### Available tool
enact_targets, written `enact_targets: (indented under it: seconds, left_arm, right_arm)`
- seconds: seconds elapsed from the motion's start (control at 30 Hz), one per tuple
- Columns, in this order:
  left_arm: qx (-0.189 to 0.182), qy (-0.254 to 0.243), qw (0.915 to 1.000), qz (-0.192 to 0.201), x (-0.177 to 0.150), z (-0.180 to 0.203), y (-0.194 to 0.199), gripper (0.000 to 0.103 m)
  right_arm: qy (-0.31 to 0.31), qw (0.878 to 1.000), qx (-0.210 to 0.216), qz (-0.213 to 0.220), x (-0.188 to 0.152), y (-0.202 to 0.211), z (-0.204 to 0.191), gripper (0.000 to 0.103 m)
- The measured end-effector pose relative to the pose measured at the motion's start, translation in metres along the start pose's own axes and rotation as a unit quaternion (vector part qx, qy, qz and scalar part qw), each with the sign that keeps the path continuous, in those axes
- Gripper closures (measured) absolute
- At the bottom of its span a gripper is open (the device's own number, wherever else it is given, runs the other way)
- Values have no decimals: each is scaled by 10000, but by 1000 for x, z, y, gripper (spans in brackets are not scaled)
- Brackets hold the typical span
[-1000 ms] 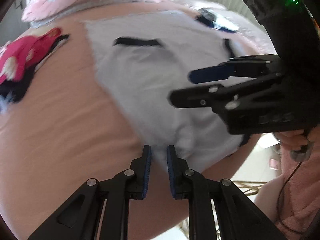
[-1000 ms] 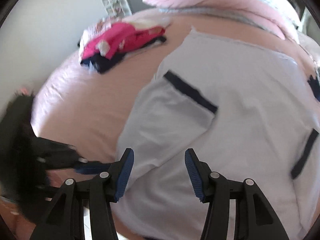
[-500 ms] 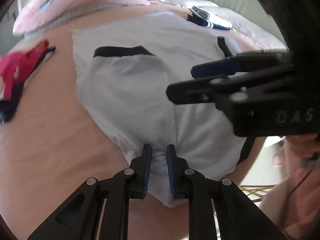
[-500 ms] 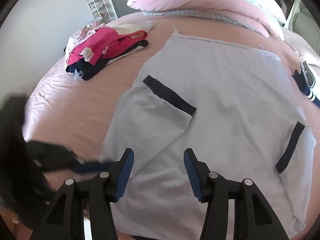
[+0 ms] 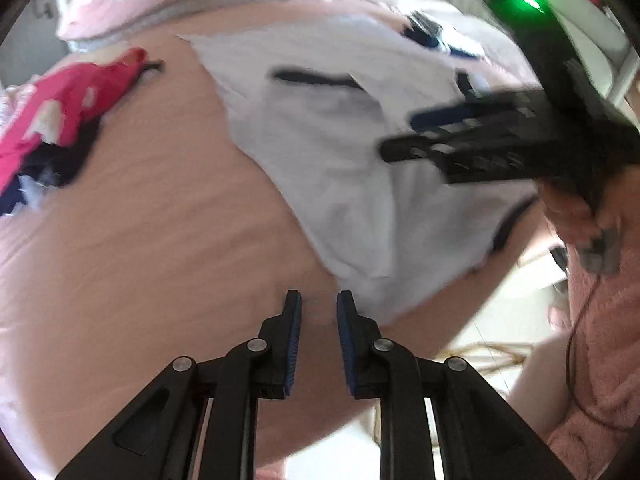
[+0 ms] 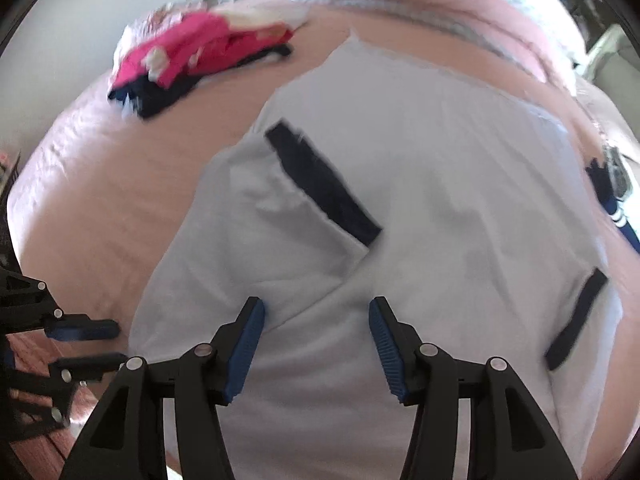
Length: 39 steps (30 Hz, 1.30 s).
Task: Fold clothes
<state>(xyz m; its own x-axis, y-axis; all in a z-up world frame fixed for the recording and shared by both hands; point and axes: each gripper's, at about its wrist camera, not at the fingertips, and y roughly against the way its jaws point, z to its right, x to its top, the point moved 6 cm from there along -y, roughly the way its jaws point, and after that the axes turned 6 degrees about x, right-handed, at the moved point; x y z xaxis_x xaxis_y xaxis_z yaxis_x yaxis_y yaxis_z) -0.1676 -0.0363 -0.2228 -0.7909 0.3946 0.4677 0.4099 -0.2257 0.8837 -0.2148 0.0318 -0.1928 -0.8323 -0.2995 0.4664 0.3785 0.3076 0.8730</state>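
Right wrist view: white short-sleeved shirt with dark navy sleeve trim (image 6: 420,200) lies spread on the pink bedsheet (image 6: 100,200), one sleeve folded inward. Right gripper (image 6: 316,328) hovers over it, spread wide, empty. Left gripper (image 5: 318,308), slightly parted, grasps nothing beside the shirt's edge. Pink-and-navy clothes pile (image 6: 192,60) sits apart.

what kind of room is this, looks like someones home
Most likely a bedroom in a home. The white shirt lies spread on a bed with a pink sheet, pink bedding is heaped at the far end, and a pile of pink and dark clothes waits nearby.
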Motion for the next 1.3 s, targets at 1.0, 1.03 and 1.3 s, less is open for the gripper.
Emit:
enact_targets:
  seconds: [1.0, 1.03, 1.3]
  left_arm:
    - [498, -4, 9972, -563, 36, 63, -32, 72]
    - [563, 42, 9961, -676, 25, 66, -34, 69]
    - [609, 861, 9944, 107, 20, 75, -9, 67]
  right_arm:
    - [-1868, 9779, -755, 551, -118, 98, 154, 48]
    - [-1952, 9758, -799, 568, -124, 100, 163, 48]
    - [-1695, 9828, -730, 54, -146, 82, 165, 47]
